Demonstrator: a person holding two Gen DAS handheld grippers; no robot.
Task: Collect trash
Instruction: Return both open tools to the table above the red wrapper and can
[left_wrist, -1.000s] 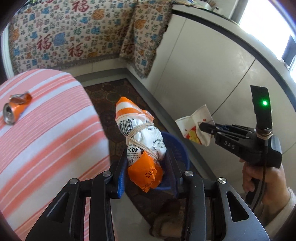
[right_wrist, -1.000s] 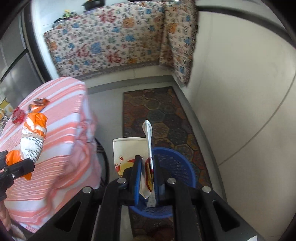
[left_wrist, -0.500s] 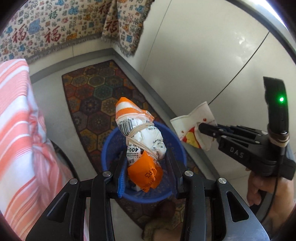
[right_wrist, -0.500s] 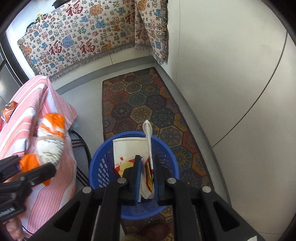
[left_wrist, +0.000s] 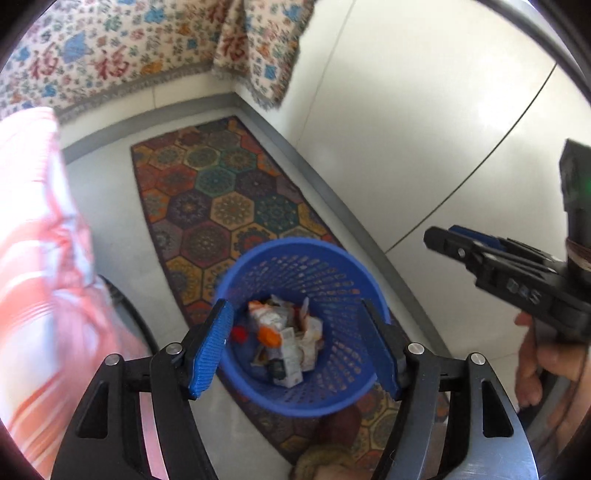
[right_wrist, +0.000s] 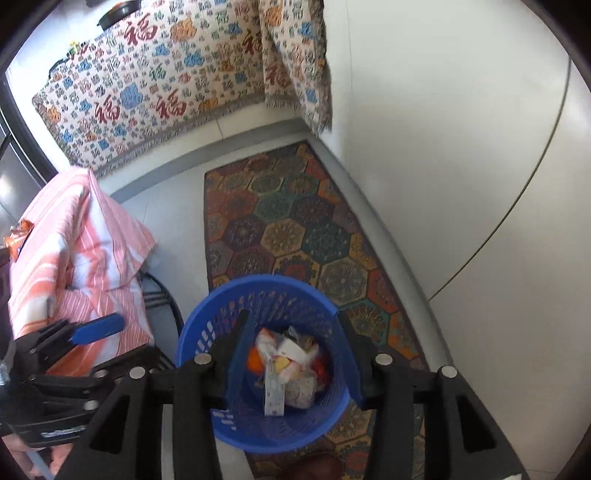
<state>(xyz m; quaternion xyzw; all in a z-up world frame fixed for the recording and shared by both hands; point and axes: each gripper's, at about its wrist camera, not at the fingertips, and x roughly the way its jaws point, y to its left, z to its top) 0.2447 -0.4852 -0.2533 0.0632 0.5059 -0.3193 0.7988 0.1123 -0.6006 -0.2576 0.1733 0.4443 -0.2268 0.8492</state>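
Observation:
A blue mesh trash basket (left_wrist: 332, 266) stands on the floor at the rug's edge; it also shows in the right wrist view (right_wrist: 207, 332). Crumpled wrappers and paper trash (left_wrist: 284, 339) lie in its bottom, seen too in the right wrist view (right_wrist: 288, 365). My left gripper (left_wrist: 301, 343) is open and empty just above the basket. My right gripper (right_wrist: 291, 362) is open and empty above the basket as well. A crushed orange can (right_wrist: 18, 236) lies on the striped table.
A table with an orange-striped cloth (right_wrist: 74, 236) stands left of the basket. A patterned rug (left_wrist: 221, 199) runs along a white cabinet wall (left_wrist: 406, 129). A patterned cloth (right_wrist: 166, 81) hangs at the back. A dark chair frame (right_wrist: 162, 291) sits beside the basket.
Both grippers moved over the basket and opened. The orange-and-white wrapper dropped from the left gripper and the paper cup from the right; both now lie in the basket.

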